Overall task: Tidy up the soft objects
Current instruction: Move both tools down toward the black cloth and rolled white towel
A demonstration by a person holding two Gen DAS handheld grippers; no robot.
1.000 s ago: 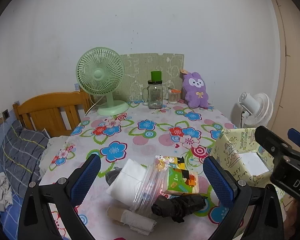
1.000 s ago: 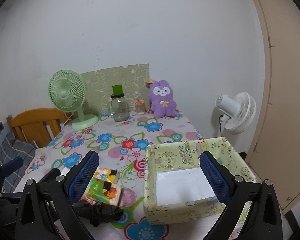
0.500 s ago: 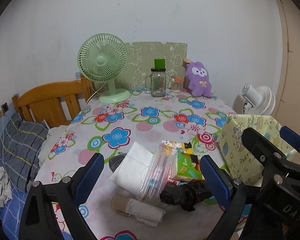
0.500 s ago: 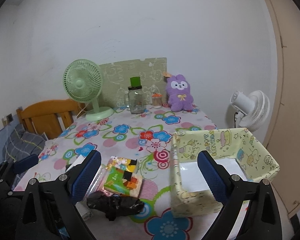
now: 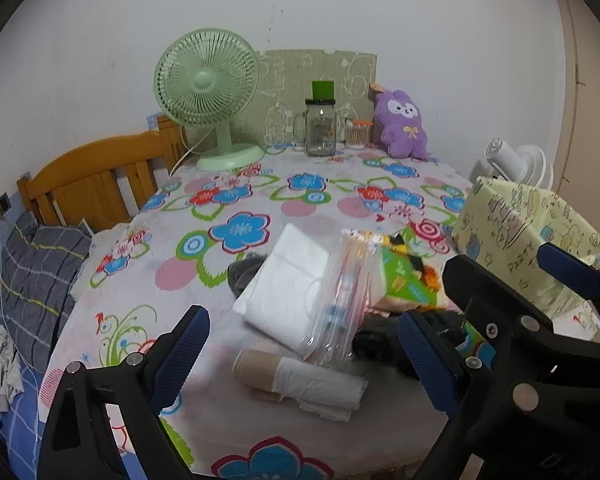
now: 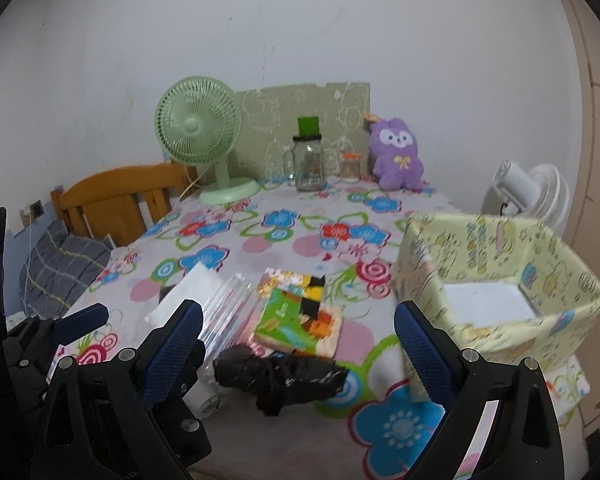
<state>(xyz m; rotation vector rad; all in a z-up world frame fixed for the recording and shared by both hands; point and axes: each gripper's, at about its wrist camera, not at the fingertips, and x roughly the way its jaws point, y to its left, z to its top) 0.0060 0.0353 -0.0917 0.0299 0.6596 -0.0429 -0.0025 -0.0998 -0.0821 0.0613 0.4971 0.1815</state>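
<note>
Nothing sorted yet: the box (image 6: 500, 280) holds no soft items. The pile (image 5: 316, 304) lies on the table left of the box. Left gripper (image 5: 300, 344) and right gripper (image 6: 296, 340), both spread wide and empty, hover near the pile.

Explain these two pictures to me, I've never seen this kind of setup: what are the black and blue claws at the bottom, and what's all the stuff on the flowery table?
The claws are two hand-held grippers, one in each of a person's hands, each with a wide-angle camera looking forward along its fingers. One picture comes from the left gripper, the other from the right gripper. Both stand open and hold nothing.

On the flowered tablecloth lies a pile of soft things: a folded white pack, clear plastic bags, a colourful tissue pack, a crumpled black bag and a roll of white bags. To the right stands an open yellow box, probably where they should go. At the back are a green fan, a glass jar and a purple plush toy.
</note>
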